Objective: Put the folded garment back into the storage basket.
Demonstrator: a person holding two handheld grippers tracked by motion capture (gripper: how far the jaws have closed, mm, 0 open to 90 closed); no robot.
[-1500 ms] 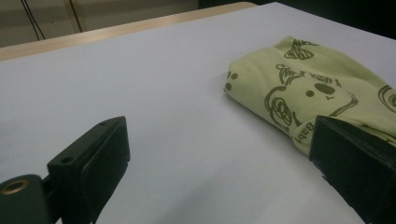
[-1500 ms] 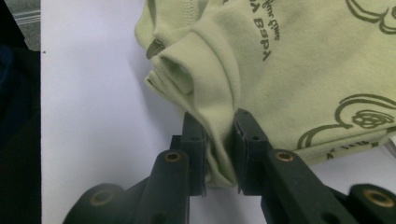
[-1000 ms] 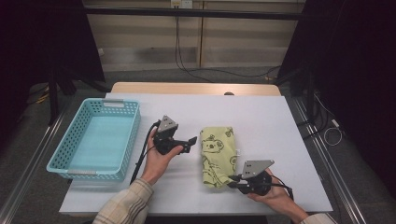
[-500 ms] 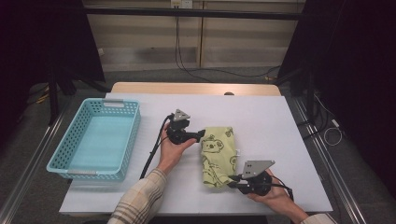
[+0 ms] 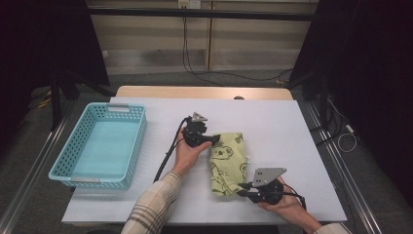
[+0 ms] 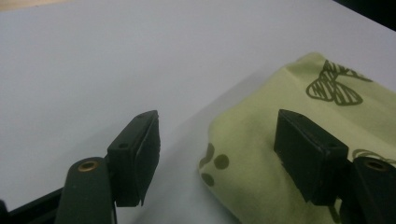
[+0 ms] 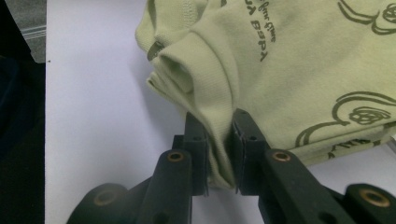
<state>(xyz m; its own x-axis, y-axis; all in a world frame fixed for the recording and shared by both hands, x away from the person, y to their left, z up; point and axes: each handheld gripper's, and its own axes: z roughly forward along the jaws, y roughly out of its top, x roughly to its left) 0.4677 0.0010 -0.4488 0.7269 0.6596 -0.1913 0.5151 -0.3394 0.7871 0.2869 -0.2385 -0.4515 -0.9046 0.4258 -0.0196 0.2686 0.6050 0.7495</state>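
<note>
A folded pale green garment with koala prints lies on the white table. My left gripper is at the garment's far left corner. Its jaws have just been closing. In the left gripper view this gripper stands open, with the garment's corner between the jaws and no pad pressing on it. My right gripper is at the garment's near edge. The right gripper view shows it shut on a bunched fold of the garment.
A light blue plastic basket stands on the left side of the table with nothing in it. A black cable trails from the left gripper toward the table's front edge. Dark floor and cables lie beyond the table.
My left gripper has moved right and away from the person, from beside the garment to its far left corner, and its jaws have narrowed. The right gripper has kept still on the near edge.
</note>
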